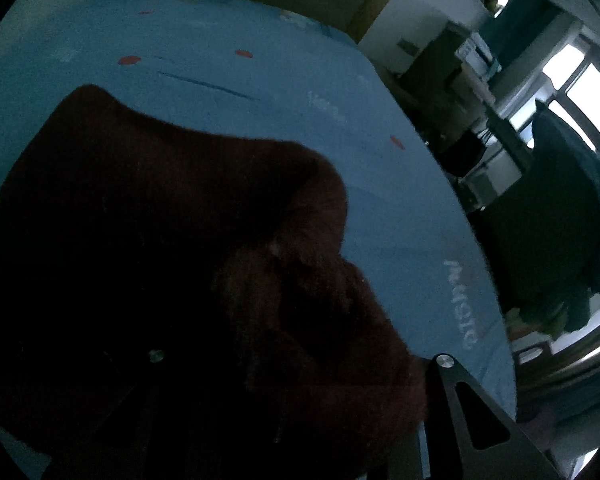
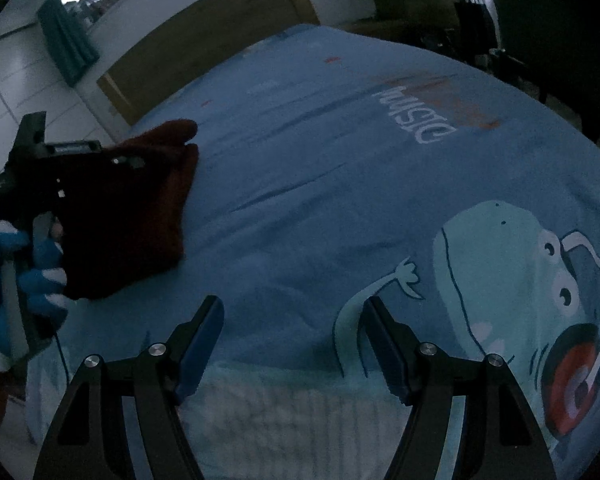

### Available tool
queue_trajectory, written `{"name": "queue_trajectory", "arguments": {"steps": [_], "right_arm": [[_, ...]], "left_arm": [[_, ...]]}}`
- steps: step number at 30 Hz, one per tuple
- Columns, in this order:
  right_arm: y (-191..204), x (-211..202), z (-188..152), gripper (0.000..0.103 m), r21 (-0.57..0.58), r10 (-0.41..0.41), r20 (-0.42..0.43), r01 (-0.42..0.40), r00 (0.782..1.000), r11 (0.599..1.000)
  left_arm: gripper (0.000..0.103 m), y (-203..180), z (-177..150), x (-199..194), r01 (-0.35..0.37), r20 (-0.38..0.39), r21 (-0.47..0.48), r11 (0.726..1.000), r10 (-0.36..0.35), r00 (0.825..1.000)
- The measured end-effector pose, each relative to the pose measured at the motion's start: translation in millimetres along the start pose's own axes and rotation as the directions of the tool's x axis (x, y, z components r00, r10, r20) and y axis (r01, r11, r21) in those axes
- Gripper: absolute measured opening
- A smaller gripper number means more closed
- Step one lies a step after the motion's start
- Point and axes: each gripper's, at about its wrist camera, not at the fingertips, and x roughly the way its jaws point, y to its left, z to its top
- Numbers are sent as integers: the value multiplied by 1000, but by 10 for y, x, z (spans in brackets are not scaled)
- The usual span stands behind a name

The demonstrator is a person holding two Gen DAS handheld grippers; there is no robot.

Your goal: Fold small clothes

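I see a bed covered with a blue bedspread [image 2: 320, 208], printed with the white word "music" [image 2: 416, 116] beside an orange patch, and a cartoon whale [image 2: 512, 280] wearing headphones. From the left wrist camera the same lettering [image 1: 462, 304] shows near the bed's edge, too distorted to read there, along with small red dots [image 1: 129, 60] on the print.

The dark red garment [image 2: 140, 200], fuzzy in texture, lies on the bedspread at my left. The left gripper [image 2: 72, 168] sits on top of it, held by a hand in a blue and white glove [image 2: 4, 272]. In the left wrist view the garment [image 1: 180, 260] fills most of the frame and covers the jaws, so I cannot tell how they stand.

My right gripper [image 2: 292, 312] hovers over bare bedspread, jaws spread wide with nothing between them, well apart from the garment.
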Motion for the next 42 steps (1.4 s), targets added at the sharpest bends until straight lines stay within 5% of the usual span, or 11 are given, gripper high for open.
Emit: {"name": "queue_trajectory", "arguments": {"steps": [2,7,18,23,27,36,42], "right_arm": [[-10,-16,-5,74,0,-6,1,6,1000,1000],[-25,-47,3,74,7,-20,2,20,1000,1000],[258,-151,191,74,-52,-29,27,31,999,998],[613,-112,409,74,-109,13,46,-8,999,994],[1109,-2,670,74,-184,80,67,-66,995,981],[1993,575,950,74,-286,215,33,-197,976,938],[1817,1151,825,74,-236,114,-49,-122,992,964]], "left_arm": [[23,-14,-25,0,-2,-1,8,1000,2,1000],[49,-48,-20,-113,61,-20,8,998,-61,998],[49,-22,33,-538,215,-82,94,972,-207,975],[49,279,162,-890,158,-32,170,973,-155,987],[49,669,324,-1070,47,16,219,975,-51,999],[49,1090,225,-967,31,7,221,975,-34,999],[49,1215,7,-778,37,-27,256,966,-32,999]]}}
